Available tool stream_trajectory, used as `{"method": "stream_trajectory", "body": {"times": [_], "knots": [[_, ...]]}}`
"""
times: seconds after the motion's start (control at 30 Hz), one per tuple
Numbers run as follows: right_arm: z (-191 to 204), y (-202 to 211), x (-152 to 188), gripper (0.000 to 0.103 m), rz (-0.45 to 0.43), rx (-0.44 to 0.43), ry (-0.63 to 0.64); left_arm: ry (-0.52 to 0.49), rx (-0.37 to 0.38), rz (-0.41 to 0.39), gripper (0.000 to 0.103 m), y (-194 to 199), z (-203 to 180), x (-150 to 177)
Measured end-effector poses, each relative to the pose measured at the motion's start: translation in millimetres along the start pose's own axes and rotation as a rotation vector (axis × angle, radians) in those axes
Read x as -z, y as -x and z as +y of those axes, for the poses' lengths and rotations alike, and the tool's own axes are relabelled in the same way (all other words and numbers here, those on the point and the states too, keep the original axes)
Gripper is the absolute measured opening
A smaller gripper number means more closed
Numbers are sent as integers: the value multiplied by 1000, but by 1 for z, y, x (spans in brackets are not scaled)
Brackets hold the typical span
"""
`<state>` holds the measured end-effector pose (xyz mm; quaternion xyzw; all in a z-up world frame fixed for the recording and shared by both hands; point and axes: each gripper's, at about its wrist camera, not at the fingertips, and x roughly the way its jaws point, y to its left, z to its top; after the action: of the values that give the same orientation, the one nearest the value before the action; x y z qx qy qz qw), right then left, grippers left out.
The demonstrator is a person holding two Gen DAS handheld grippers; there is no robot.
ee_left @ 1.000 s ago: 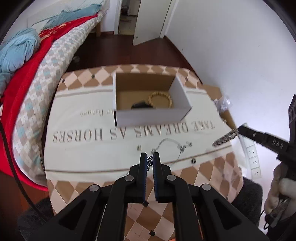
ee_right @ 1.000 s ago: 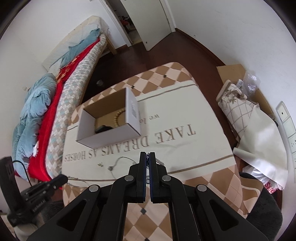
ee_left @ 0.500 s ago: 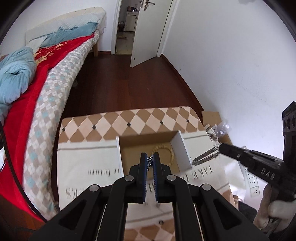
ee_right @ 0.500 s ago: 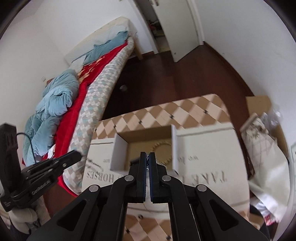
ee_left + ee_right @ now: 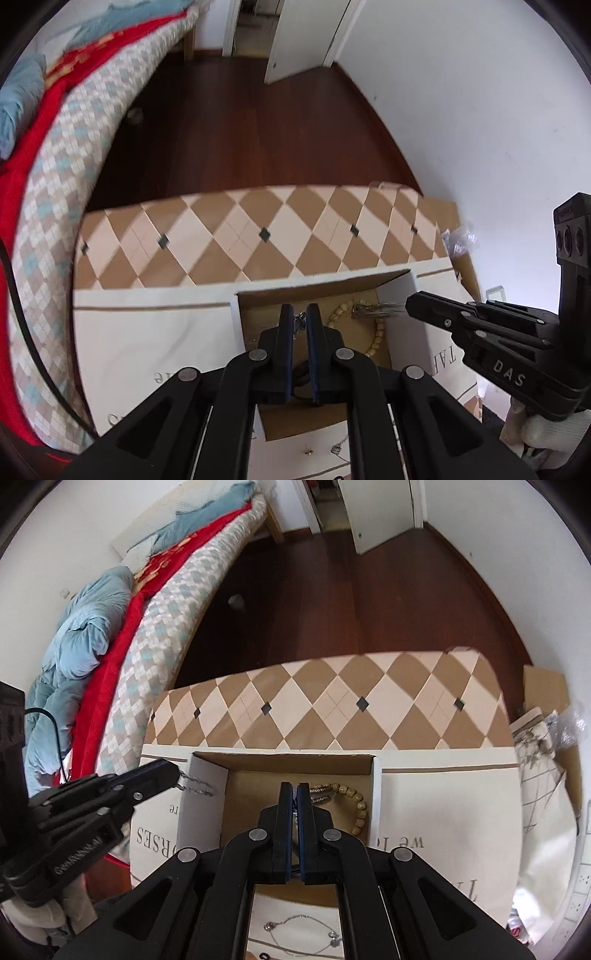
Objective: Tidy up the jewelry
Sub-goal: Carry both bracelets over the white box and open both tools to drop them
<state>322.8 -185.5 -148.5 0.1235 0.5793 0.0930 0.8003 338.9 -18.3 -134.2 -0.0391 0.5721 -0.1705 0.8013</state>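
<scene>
Both grippers have travelled from the near edge of the table to above the open cardboard box since a second ago; the box now sits right under the fingers in both wrist views.

Left gripper pinches one end of a silver chain, and its jaws are just starting to ease apart with the chain still between them. Right gripper is pressed tight on the other end of the chain, links showing at its tip. Holding it at both ends probably keeps it stretched and untangled for the drop.

Box already holds a wooden bead bracelet. A second thin chain lies on the cloth near the front edge, not yet sorted.

Readable text: "DAS" on the right gripper's body in the left wrist view; printed cloth shows fragments "TA", "we", "re" and "SES", all upside down from here.
</scene>
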Motion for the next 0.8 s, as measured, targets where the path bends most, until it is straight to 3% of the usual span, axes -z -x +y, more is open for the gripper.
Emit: {"method": "stream_trajectory", "body": {"times": [0.07,0.13,0.2,0.23,0.27,0.3,0.37,0.4,0.47,0.57,0.67,0.7,0.8], "knots": [[-7,-4,-2,3,25,0,-27,-1,-1,14,9,-7,-1,-2],[-8,-4,-1,4,26,28,-29,-15,-51,7,13,-8,-4,-3],[-9,-1,0,9,19,55,-28,-29,-92,-16,29,-5,-6,-1],[-10,3,3,11,9,78,-25,-35,-133,-40,47,-1,-7,1],[-10,5,5,19,2,92,-22,-41,-171,-65,66,3,-8,2],[-9,9,7,35,-7,125,-11,-49,-214,-98,73,8,-8,4],[-7,15,13,54,-32,185,6,-70,-298,-162,77,17,-10,10],[-7,17,15,62,-38,209,16,-74,-321,-175,78,19,-10,11],[-4,19,24,63,-47,281,36,-90,-355,-181,100,20,-12,19],[-3,15,38,65,-39,337,43,-86,-378,-174,102,17,-11,34],[-1,12,52,95,-45,381,52,-80,-393,-171,102,14,-8,48],[-1,12,54,100,-49,391,55,-71,-391,-173,102,14,-6,52],[-1,11,62,101,-59,422,55,-46,-382,-172,102,13,-3,59]]}}
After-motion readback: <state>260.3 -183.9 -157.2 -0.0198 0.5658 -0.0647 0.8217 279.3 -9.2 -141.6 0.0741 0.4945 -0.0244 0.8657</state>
